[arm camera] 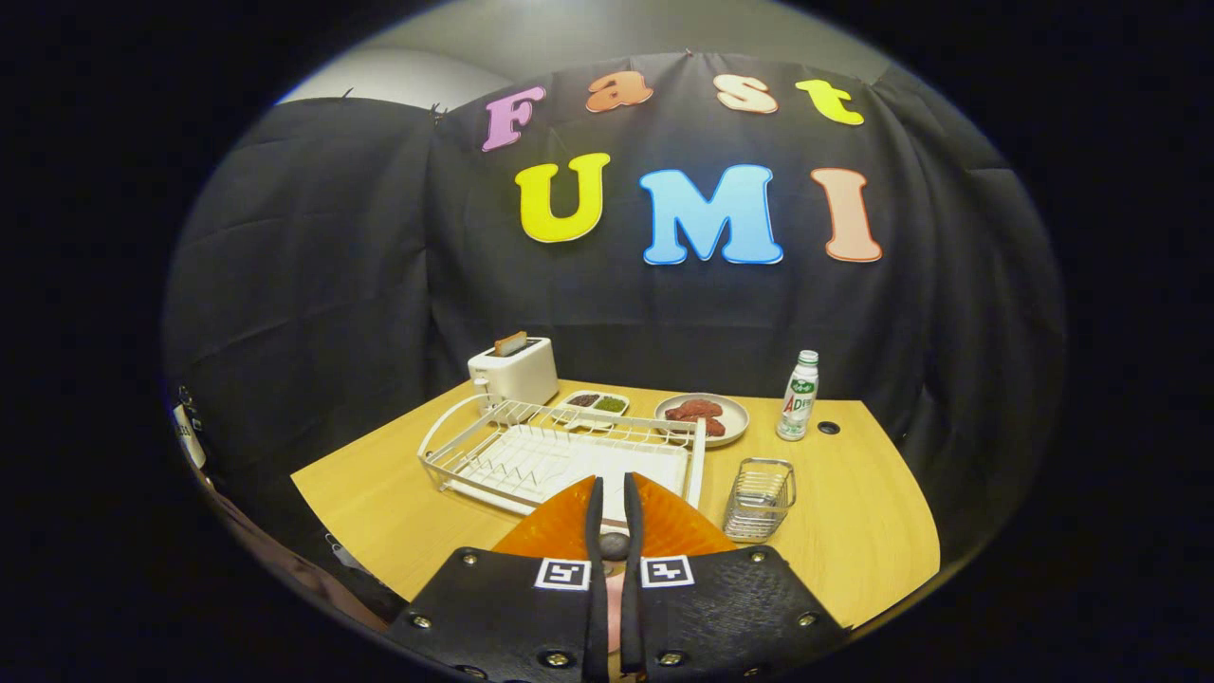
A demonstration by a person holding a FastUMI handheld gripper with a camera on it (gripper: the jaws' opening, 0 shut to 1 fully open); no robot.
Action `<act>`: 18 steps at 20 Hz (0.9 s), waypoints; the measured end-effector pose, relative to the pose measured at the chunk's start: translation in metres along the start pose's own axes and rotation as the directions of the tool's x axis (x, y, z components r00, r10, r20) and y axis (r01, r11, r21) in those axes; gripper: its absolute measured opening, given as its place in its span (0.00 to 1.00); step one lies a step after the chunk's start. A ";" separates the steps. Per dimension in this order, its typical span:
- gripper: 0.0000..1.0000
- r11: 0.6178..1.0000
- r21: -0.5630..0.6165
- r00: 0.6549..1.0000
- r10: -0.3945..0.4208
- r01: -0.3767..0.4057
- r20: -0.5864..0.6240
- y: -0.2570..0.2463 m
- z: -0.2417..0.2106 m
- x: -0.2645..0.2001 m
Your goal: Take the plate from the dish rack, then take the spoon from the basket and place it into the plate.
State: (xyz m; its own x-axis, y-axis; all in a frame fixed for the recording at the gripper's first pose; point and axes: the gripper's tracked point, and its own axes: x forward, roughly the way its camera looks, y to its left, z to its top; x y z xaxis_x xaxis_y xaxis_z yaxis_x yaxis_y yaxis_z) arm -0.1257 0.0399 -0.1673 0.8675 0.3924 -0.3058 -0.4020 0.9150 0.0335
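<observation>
Fingers of the gripper (614, 517) stand nearly together, clamped edge-on across the rim of the orange plate (560, 526), which spreads out to either side of them just above the near part of the wooden table (379, 493). Something small and grey sits in the slit between the fingers, low down — I cannot tell what it is. By my reading the first step is all but done: the plate is out of the white dish rack (560, 455), which lies just beyond the fingertips with its slots bare, and is held in front of it. What the next move calls for, I judge, is setting the plate flat on free tabletop near the rack, letting go, then swinging right to the small wire basket (759, 498) that stands just right of the rack (whether a spoon is in it I cannot make out from here — it looks bare). The plate seems to lie close to level, its face up, its held edge toward the camera and its far edge pointing at the rack; being round, it has no long axis to speak of.
</observation>
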 end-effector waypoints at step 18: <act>0.05 0.980 -0.039 0.974 0.189 -0.195 -0.126 0.078 -0.049 0.065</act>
State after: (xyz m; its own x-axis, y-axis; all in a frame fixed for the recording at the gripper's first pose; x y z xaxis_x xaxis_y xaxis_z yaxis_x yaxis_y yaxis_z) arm -0.1153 0.1325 -0.2317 0.7321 0.5430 -0.4112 -0.5745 0.8166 0.0555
